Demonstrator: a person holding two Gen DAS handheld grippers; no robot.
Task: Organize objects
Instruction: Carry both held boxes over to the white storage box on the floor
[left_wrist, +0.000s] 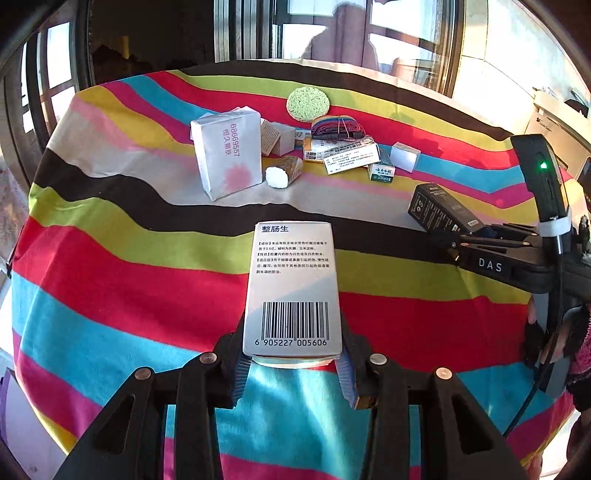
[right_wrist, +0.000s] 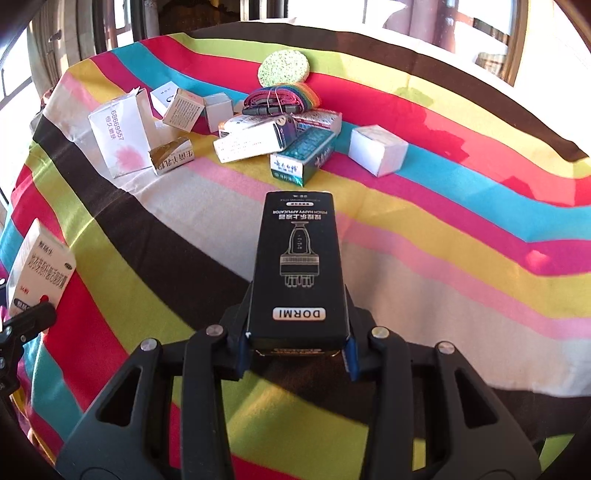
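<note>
Holding stock, two items: left gripper (left_wrist: 293, 363) clamped on a white medicine box (left_wrist: 293, 288), barcode up, above the striped cloth (left_wrist: 110, 295) on the tabletop; right gripper (right_wrist: 297, 352) clamped on a black box (right_wrist: 299, 269), logo side up. Remaining lot, far side of cloth: tall white carton (left_wrist: 225, 155), green round sponge (left_wrist: 308, 103), rainbow strap bundle (right_wrist: 282, 96), loose small boxes heaped near them

Black hand-held gripper (left_wrist: 293, 373), blue pads, silver screws, white "DAS" lettering
</note>
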